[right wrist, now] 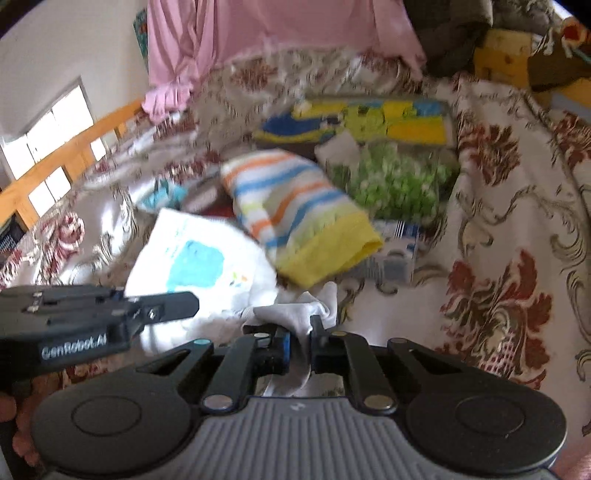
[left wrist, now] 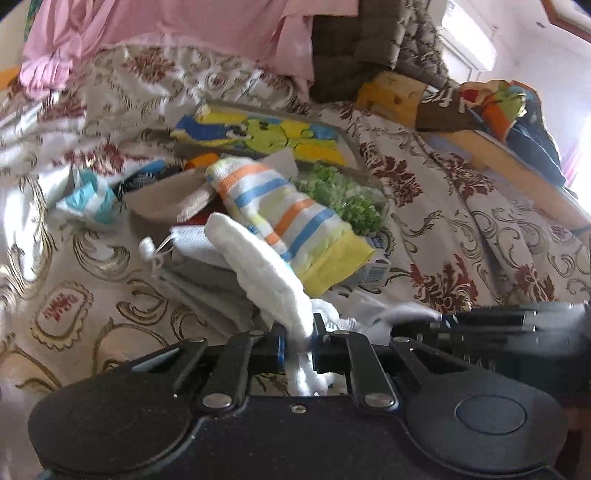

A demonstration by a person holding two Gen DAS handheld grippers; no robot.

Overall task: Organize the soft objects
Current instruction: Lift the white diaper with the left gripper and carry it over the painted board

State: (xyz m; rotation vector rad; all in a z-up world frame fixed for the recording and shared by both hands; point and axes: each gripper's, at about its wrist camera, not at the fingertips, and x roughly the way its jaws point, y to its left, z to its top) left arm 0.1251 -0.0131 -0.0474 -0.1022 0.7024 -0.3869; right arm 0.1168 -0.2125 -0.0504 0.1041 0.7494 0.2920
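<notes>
- A bed cover (left wrist: 424, 206) of shiny cream cloth with dark red flowers and gold scrolls spreads, rumpled, under everything.
- A pink sheet (left wrist: 177, 33) hangs in soft folds along the far edge of the bed; a wooden rail (right wrist: 70, 147) runs along its left side.
- A flat pad (left wrist: 266, 134) printed in yellow, blue and green lies toward the far middle of the bed.
- A fluffy green cloth (left wrist: 343, 195) lies just in front of the pad.
- A striped towel (left wrist: 291, 221), terry, with orange, blue and pale-green bands and a yellow hem, lies partly over the green cloth.
- A white quilted cloth (left wrist: 266, 266), the thing in hand, rises from the near edge of the bed in front of the towel; the right view shows a blue patch on it.
- The left claw (left wrist: 298, 339) is closed tight on this white cloth, pinching a bunched fold.
- The right claw (right wrist: 298, 339) is likewise clamped on a thin white fold.
</notes>
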